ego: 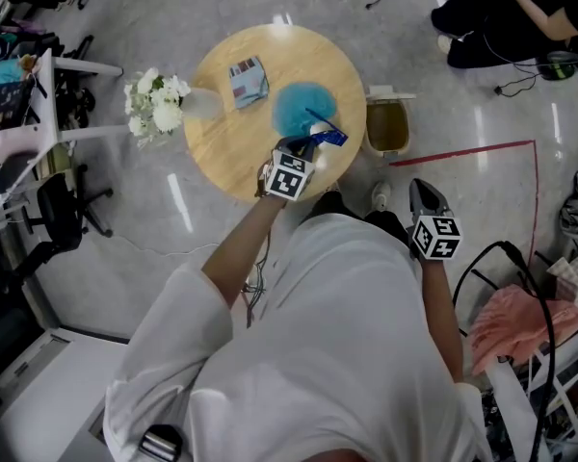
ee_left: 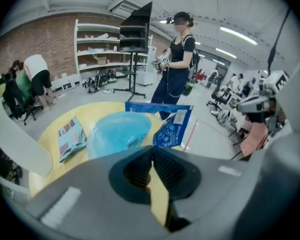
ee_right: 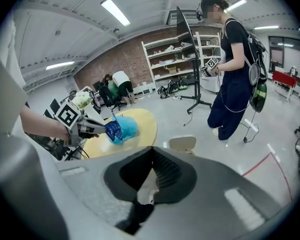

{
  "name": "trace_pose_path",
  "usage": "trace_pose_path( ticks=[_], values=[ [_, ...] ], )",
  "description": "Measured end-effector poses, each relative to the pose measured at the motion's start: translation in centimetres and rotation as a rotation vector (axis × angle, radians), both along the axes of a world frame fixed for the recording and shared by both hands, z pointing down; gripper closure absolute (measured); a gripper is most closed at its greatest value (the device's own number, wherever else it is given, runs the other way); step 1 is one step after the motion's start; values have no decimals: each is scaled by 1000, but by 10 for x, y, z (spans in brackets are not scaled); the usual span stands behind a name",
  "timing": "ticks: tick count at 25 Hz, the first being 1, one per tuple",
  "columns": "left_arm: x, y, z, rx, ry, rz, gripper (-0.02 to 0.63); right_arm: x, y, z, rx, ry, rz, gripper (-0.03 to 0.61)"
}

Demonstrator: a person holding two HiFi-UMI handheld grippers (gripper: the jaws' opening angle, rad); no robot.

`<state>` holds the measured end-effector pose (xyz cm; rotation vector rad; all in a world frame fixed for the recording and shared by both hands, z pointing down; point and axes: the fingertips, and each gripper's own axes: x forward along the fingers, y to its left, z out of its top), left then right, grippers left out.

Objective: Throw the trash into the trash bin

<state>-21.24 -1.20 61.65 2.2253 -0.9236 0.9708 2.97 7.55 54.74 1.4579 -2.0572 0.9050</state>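
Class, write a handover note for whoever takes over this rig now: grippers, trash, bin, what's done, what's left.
Left gripper: shut on the blue wrapper, at the near edge of the table.
Right gripper: shut, empty, beside the table.
Trash bin: on the floor right of the table, open.
Done: wrapper gripped.
Left: carry it over the bin and release; light-blue bundle and packet lie on the table.

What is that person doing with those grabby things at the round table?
A person is clearing trash from the round table. The left tongs are shut on a dark blue wrapper, held above the table by a crumpled light blue bag. The right tongs are shut and empty. The open trash bin waits on the floor beside the table.
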Motion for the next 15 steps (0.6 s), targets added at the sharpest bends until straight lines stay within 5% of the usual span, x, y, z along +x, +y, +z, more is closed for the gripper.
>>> trace_pose_path(
  ticks=[15],
  values=[
    [9,-11,-29,50,18,25,601,5,5,-1,9,-3,28,577]
  ],
)
